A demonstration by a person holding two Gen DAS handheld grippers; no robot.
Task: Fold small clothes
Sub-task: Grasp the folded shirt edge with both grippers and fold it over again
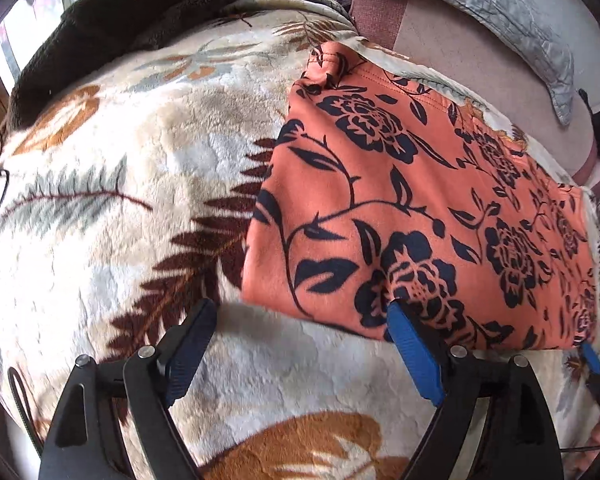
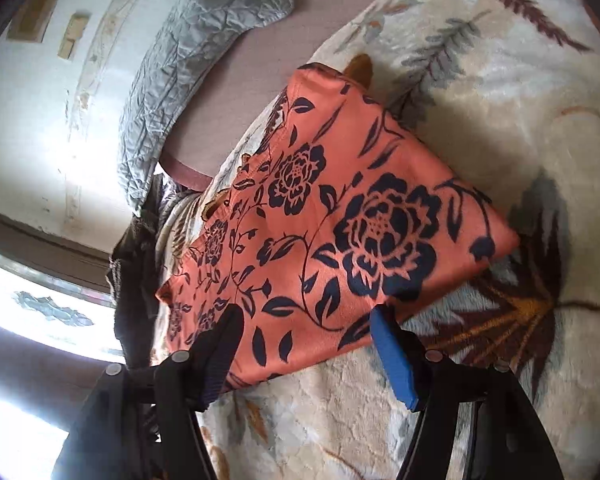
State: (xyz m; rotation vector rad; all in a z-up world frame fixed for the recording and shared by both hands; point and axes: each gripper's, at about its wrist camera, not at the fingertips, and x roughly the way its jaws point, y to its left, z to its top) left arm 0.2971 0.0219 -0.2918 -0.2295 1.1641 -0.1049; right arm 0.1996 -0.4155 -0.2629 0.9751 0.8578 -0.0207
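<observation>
An orange garment with a dark floral print [image 1: 400, 208] lies folded flat on a cream leaf-patterned fleece blanket [image 1: 140, 200]. My left gripper [image 1: 300, 312] is open at the garment's near left corner; its right fingertip rests on the near edge, its left fingertip is off the cloth. In the right wrist view the garment [image 2: 340, 220] lies ahead. My right gripper [image 2: 306, 320] is open over the garment's near edge, both fingertips over the cloth. The right gripper's blue finger [image 1: 592, 356] shows at the garment's near right corner in the left wrist view.
A dark brown fleece [image 1: 120, 12] is heaped at the far left. A grey quilted pillow [image 1: 520, 20] lies on the pinkish sheet [image 1: 460, 56] beyond the garment; it also shows in the right wrist view [image 2: 188, 68]. A bright window [image 2: 28, 320] is at left.
</observation>
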